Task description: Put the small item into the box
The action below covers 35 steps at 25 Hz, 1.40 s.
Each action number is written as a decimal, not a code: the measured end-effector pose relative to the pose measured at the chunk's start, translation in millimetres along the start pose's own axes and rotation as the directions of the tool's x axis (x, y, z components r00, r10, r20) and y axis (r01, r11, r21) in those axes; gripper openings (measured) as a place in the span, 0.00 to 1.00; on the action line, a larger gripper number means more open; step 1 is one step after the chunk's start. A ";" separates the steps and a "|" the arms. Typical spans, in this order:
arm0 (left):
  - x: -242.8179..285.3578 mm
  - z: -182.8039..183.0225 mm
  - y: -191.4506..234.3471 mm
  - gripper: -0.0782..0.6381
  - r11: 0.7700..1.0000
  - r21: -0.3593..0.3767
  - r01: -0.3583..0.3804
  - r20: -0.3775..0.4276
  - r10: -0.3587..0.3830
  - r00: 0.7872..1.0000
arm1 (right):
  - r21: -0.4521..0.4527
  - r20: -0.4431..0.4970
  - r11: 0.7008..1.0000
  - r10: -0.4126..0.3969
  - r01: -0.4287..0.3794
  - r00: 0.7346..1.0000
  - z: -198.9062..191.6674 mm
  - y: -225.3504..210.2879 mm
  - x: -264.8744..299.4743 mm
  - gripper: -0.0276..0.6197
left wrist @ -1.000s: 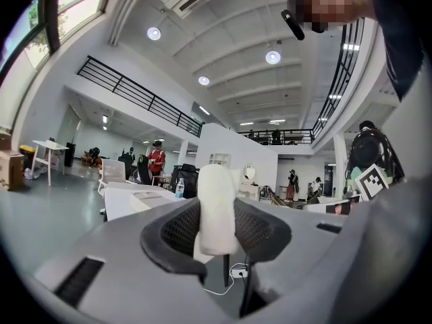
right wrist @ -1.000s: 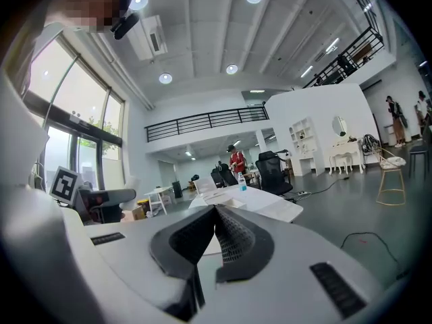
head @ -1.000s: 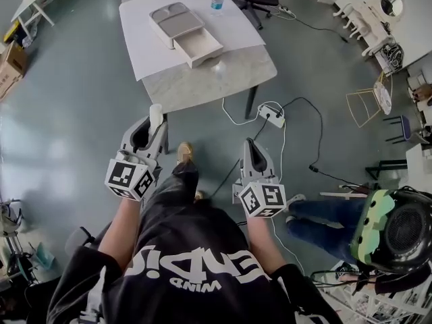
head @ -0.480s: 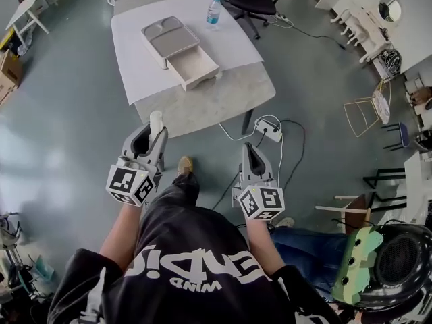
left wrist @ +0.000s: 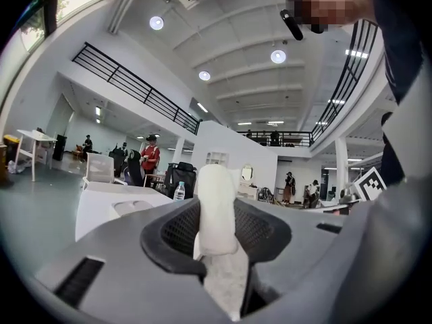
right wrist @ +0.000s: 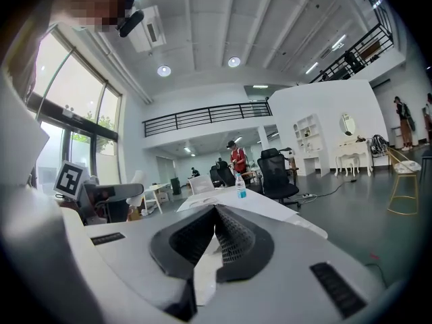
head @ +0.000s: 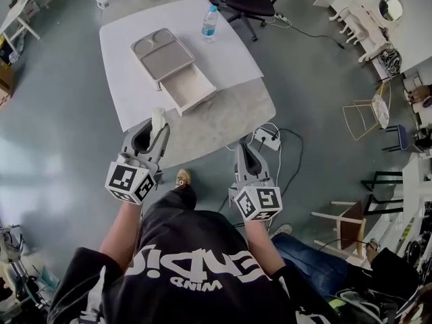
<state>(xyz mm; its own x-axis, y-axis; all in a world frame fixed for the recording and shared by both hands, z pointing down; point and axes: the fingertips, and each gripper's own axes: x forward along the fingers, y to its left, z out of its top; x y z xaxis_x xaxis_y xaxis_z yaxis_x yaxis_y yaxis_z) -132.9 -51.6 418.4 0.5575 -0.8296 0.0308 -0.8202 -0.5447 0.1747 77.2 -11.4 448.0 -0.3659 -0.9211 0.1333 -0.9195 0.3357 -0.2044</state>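
small item clamped in left gripper, near the table edge.
white stick, long axis along the jaws, tip poking out toward the box; right gripper closed, empty.

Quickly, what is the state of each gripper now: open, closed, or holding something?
Left gripper: closed on the small white item.
Right gripper: closed, with nothing between its jaws.

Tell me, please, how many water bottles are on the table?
1. The water bottle stands upright near the far edge of the table, right of the box with its open drawer; none seems hidden.
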 end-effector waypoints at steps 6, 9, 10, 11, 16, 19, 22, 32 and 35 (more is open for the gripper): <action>42.0 15.2 27.5 0.30 1.000 -0.001 0.027 -0.005 -0.027 1.000 | -0.007 -0.004 1.000 -0.022 0.022 1.000 15.8 -13.2 45.3 0.07; 61.3 19.2 37.3 0.30 0.999 0.002 0.040 -0.012 -0.040 0.999 | -0.005 0.003 0.999 -0.038 0.038 0.999 23.0 -20.9 62.4 0.07; 67.9 20.6 39.2 0.30 0.999 0.003 0.045 -0.014 -0.045 0.999 | -0.003 0.005 0.999 -0.043 0.043 0.999 25.5 -24.2 67.0 0.07; 73.6 21.9 40.3 0.30 0.999 0.003 0.049 -0.016 -0.049 0.999 | -0.001 0.006 0.999 -0.046 0.046 0.999 27.6 -27.2 70.9 0.07; 93.8 23.3 39.9 0.30 0.999 0.011 0.050 -0.023 -0.050 0.999 | 0.003 0.008 0.999 -0.047 0.047 0.999 34.4 -43.1 83.8 0.07; 104.5 21.2 36.8 0.30 0.999 0.013 0.038 -0.033 -0.038 0.999 | 0.007 0.006 0.999 -0.037 0.037 0.999 37.7 -54.6 89.5 0.07; 116.7 19.2 38.6 0.30 0.999 0.015 0.029 -0.044 -0.028 0.999 | 0.005 0.000 1.000 -0.014 0.014 1.000 39.8 -62.4 102.0 0.07; 156.6 5.2 53.3 0.30 1.000 0.018 0.014 -0.100 -0.012 0.995 | -0.004 0.009 1.000 0.027 -0.027 1.000 45.8 -82.4 130.5 0.07; 171.5 -2.3 58.1 0.30 1.000 0.020 0.020 -0.143 -0.017 0.990 | 0.001 0.010 1.000 0.028 -0.028 1.000 47.8 -87.8 133.5 0.07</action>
<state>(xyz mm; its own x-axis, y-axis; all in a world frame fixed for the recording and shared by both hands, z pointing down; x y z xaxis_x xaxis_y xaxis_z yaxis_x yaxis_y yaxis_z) -84.7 -225.3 436.1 0.5841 -0.7940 0.1687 -0.8112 -0.5637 0.1555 115.9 -173.2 437.5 -0.3901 -0.9132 0.1179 -0.9087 0.3612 -0.2095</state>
